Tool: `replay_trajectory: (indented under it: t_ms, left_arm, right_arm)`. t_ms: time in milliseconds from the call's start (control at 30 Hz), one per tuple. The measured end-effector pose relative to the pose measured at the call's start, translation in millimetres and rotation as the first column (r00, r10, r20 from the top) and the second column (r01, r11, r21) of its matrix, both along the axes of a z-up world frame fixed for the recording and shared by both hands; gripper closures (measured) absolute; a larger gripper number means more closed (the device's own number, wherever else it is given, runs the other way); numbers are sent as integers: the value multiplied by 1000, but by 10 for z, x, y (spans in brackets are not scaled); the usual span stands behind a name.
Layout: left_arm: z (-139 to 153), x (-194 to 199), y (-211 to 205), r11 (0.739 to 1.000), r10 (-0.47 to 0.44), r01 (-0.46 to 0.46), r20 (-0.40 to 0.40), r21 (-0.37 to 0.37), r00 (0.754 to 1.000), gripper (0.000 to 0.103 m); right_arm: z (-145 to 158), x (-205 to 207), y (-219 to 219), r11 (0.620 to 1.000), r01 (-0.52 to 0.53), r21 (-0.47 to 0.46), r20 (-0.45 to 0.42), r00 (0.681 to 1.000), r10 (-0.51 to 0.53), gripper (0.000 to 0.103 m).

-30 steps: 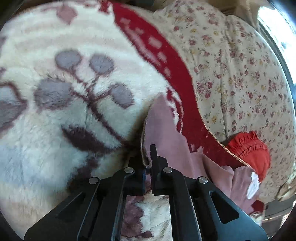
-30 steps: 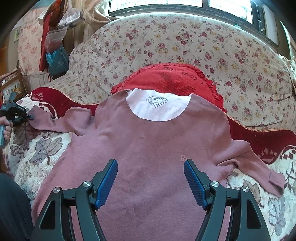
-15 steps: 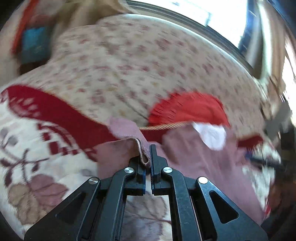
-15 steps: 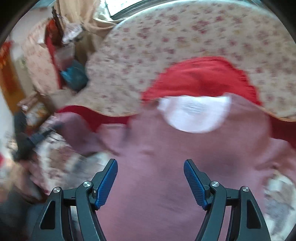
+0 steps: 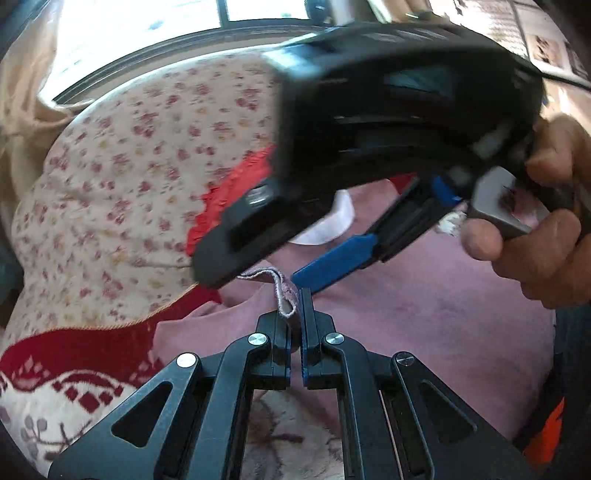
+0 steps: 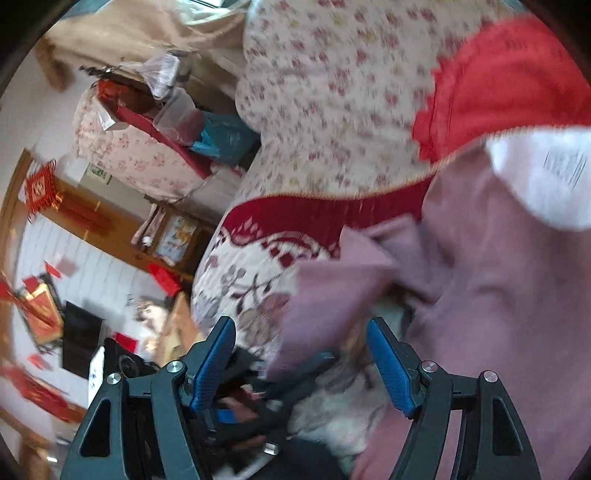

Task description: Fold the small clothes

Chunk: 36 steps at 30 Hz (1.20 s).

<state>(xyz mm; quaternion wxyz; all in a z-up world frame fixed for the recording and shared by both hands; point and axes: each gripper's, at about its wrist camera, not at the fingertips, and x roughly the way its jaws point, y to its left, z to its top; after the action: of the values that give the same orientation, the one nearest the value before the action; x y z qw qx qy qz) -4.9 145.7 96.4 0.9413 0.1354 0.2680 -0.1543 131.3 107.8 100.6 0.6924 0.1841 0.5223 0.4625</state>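
Lived-in home, living rm. Sofa w/ floral cover (image 6: 325,92) fills the 12 o'clock of right wrist view; red frilled cushion (image 6: 509,85) at 2 leans on it, patterned fleece blanket (image 6: 236,284) over the seat at centre. At 9: wood-trimmed wall w/ red knot ornament (image 6: 38,188), framed picture (image 6: 175,236) nearer centre. Plastic bags (image 6: 221,138) piled at 11. Left wrist view: window (image 5: 155,22) behind sofa back at 12.

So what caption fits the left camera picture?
Left gripper pinching the pink shirt cuff, right gripper open above.
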Motion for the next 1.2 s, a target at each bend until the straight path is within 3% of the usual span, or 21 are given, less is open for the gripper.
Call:
replay_trajectory:
  t_ms: [133, 267, 433, 533, 567, 600, 667, 800, 867, 933, 1067, 1200]
  left_arm:
    - [-110, 5, -211, 991, -49, 49, -1, 123, 999, 101]
    - [-211, 34, -318, 983, -76, 77, -15, 168, 997, 101]
    - [-260, 78, -383, 981, -100, 103, -28, 163, 995, 101]
    - [-293, 89, -435, 978, -106, 112, -41, 174, 994, 100]
    - [-303, 117, -419, 978, -103, 109, -46, 176, 994, 100]
    - [-315, 135, -410, 979, -92, 99, -47, 178, 995, 100]
    - [-330, 148, -354, 982, -69, 79, -60, 169, 996, 100]
    - [-363, 84, -65, 995, -14, 21, -76, 92, 997, 90]
    - [-447, 68, 162, 999, 5, -1, -112, 33, 994, 88]
    - [-552, 88, 345, 999, 39, -39, -144, 1, 989, 88]
    - [-694, 209, 606, 991, 105, -118, -198, -59, 975, 88]
    - [-674, 388, 771, 964, 234, -250, -164, -86, 958, 88]
  right_arm:
    - [-47, 59, -97, 999, 32, -17, -37, 999, -33, 31]
    - [-167, 90, -245, 994, 72, -88, -68, 995, -78, 32]
    - [-343, 145, -393, 974, 119, -193, -87, 987, -138, 51]
    - [-383, 177, -427, 975, 113, -190, -100, 986, -134, 68]
    - [-374, 177, -431, 975, 114, -191, -91, 987, -133, 80]
    - [-350, 175, -423, 974, 115, -195, -77, 988, -132, 95]
    - [-315, 179, -427, 970, 126, -210, -43, 990, -138, 100]
    - [-162, 237, -416, 956, 143, -257, 91, 988, -123, 101]
    - [12, 268, -408, 942, 156, -298, 209, 973, -95, 101]
    - [220, 320, -442, 948, 158, -277, 282, 956, -78, 101]
    - [552, 456, -522, 953, 180, -242, 369, 926, -82, 101]
    - [718, 628, -605, 942, 231, -244, 400, 909, -119, 101]
